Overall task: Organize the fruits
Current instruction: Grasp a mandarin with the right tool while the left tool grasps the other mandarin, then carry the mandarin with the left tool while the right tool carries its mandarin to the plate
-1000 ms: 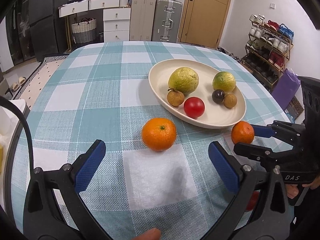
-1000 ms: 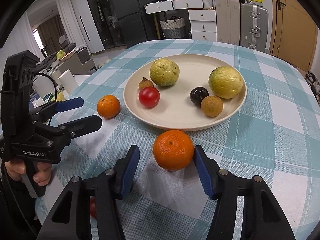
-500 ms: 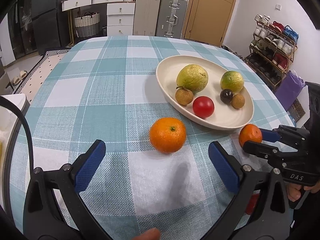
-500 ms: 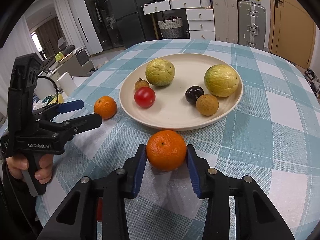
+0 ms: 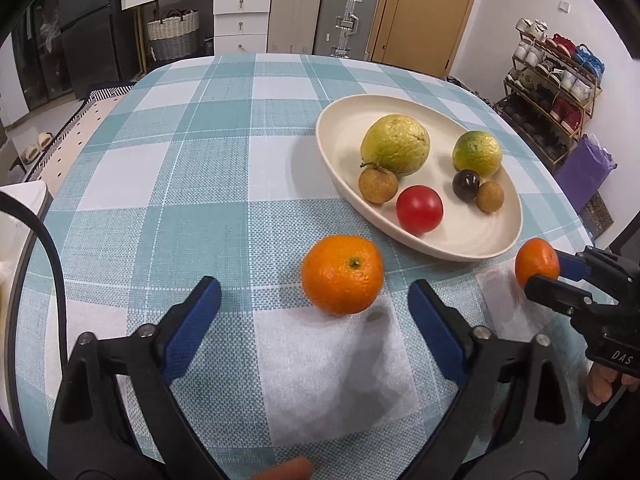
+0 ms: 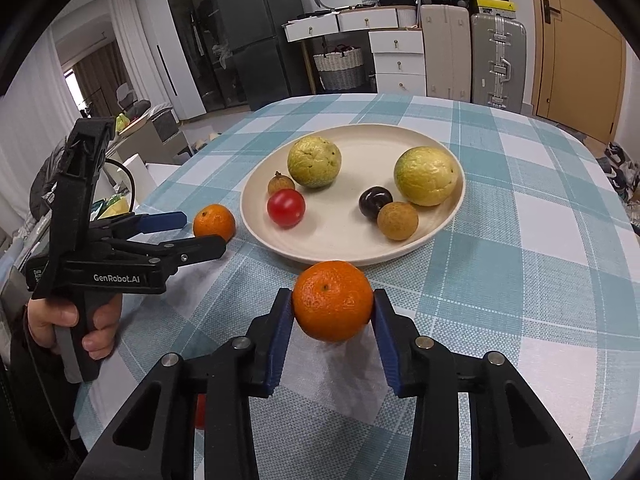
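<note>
A cream oval plate (image 5: 340, 136) (image 6: 352, 248) holds two green guavas, a red tomato (image 5: 419, 209) (image 6: 286, 207), a dark plum and two brown longans. My right gripper (image 6: 333, 312) is shut on an orange mandarin (image 6: 333, 300), held just above the cloth in front of the plate; it also shows in the left wrist view (image 5: 536, 267). My left gripper (image 5: 314, 316) is open, its blue fingers either side of and just short of a second mandarin (image 5: 342, 274) (image 6: 214, 222) on the checked tablecloth.
The round table has a teal and white checked cloth (image 5: 192, 184). A red object (image 6: 200, 412) lies below my right gripper near the front edge. Suitcases, drawers and a shoe rack stand beyond the table.
My right gripper closed on the mandarin by the plate and lifted it slightly. My left gripper moved closer to the other mandarin, staying open.
</note>
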### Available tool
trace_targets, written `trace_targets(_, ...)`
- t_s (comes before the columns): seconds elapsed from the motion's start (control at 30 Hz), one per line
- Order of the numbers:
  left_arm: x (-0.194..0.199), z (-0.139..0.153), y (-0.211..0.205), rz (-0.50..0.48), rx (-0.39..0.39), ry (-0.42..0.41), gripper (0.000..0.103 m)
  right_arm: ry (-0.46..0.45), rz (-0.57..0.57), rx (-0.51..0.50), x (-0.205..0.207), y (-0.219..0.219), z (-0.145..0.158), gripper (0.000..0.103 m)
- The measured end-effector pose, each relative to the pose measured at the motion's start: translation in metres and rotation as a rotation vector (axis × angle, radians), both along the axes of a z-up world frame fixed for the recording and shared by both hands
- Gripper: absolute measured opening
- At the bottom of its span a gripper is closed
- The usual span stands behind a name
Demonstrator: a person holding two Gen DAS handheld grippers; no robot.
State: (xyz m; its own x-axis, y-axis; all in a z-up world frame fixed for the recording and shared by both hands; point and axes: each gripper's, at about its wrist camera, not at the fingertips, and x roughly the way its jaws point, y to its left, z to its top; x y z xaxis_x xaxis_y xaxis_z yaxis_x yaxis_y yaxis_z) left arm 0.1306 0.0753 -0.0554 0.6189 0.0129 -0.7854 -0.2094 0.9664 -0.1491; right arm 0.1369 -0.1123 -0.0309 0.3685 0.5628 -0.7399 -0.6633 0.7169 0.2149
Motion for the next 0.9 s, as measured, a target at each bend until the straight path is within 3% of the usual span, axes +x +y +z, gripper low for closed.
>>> trace_targets(0.47, 0.006, 0.002, -0.012, -0.073, 0.022, -0.018, 0.046, 0.001, -0.018, 0.025, 0.003, -0.008, 0.002, 0.040)
trace_targets(0.63, 0.004, 0.003, -0.017, -0.093, 0.030, -0.022, 0.037, -0.003, -0.021, 0.030, 0.003, -0.009, 0.003, 0.040)
trace_targets(0.9, -0.001, 0.006, -0.025, -0.125, 0.031, -0.042, 0.037, -0.007, -0.034, 0.036, 0.003, -0.012, 0.005, 0.040)
